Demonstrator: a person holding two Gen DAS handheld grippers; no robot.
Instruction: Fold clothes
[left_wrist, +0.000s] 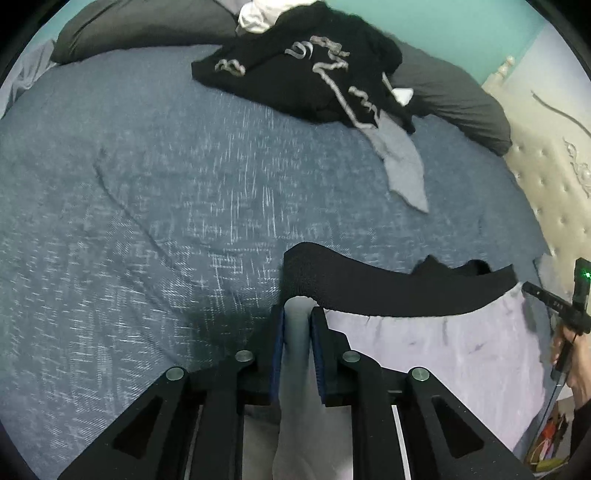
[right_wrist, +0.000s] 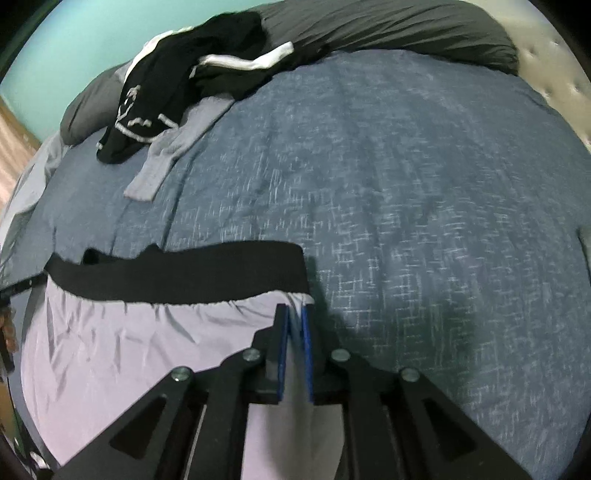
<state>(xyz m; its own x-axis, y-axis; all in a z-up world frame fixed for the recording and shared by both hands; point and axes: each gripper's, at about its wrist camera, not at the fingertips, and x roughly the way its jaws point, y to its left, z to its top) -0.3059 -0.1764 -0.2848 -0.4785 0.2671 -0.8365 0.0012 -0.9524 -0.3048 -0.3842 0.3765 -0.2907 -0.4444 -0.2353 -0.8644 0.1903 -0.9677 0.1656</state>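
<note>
Shorts (right_wrist: 110, 350) hung spread over bed (right_wrist: 406, 184), each waist corner pinched by a gripper: left gripper (left_wrist: 297, 317), right gripper (right_wrist: 294, 317), both clamped on fabric just under waistband (right_wrist: 184, 273). Thin, light, slippery cloth; likely droops. Band looked the firmest hold. Pile (left_wrist: 314, 74) lay far off

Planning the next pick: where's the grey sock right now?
The grey sock lies flat on the blue bedspread, partly under the black clothes pile by the pillows; upper right in the left view, upper left in the right.
</note>
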